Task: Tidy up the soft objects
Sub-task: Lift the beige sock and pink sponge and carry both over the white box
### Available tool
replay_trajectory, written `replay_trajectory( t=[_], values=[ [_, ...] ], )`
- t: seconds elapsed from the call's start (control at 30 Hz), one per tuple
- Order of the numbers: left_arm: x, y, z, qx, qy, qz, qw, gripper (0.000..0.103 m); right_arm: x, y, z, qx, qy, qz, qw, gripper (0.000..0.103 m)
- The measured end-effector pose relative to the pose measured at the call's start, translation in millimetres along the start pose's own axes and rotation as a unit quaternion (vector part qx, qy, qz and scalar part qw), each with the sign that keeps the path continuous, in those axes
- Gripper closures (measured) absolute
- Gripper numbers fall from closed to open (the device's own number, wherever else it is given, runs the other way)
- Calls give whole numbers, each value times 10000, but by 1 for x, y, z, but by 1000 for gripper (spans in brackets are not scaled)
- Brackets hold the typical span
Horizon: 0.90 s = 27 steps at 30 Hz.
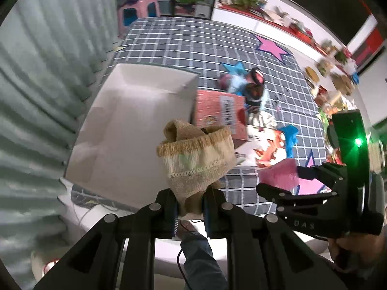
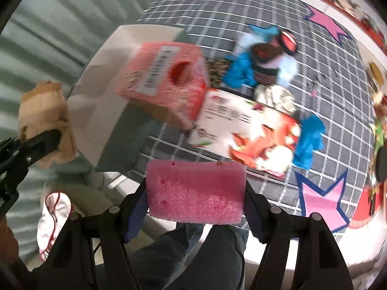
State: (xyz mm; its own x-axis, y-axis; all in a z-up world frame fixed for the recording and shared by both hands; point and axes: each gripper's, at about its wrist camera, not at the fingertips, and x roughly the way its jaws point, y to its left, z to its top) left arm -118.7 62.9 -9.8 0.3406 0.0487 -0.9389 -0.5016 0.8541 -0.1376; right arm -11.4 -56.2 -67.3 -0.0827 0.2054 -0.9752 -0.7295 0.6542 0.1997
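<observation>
My left gripper (image 1: 191, 207) is shut on a tan knitted sock (image 1: 196, 154), which hangs in the air just right of an open white box (image 1: 130, 130). In the right wrist view the same sock (image 2: 43, 116) shows at the far left beside the white box (image 2: 101, 91). My right gripper (image 2: 196, 194) is shut on a pink sponge (image 2: 196, 192), its pads pressing the two short ends. From the left wrist camera, that pink sponge (image 1: 280, 175) sits at the right in the other gripper. Both grippers point down over the near edge of the grid-patterned cloth (image 1: 183, 43).
A pink tissue pack (image 2: 169, 77) leans against the box, beside a flat printed packet (image 2: 244, 130). Blue cloths (image 2: 309, 142), a dark striped sock bundle (image 2: 266, 60) and a patterned fabric lie further back. Corrugated grey wall (image 1: 43, 77) at left; cluttered shelf (image 1: 314, 38) at right. A person's legs below.
</observation>
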Motion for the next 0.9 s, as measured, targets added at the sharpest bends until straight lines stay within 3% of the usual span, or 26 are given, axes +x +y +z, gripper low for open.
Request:
replay_trajectory(
  t=[0.4,0.6,0.9],
  values=[
    [3,65,-11,-863,-33,340,9957,85,-7,77,26,-949,-55,313,9950,31],
    [5,95,-5,-1197,-54,532,9914,85,-18,100,55,-1118,-185,499,9923,31],
    [24,119,26,-1304,-37,682,9891,85,-26,106,115,-1009,-283,672,9922,31]
  ],
)
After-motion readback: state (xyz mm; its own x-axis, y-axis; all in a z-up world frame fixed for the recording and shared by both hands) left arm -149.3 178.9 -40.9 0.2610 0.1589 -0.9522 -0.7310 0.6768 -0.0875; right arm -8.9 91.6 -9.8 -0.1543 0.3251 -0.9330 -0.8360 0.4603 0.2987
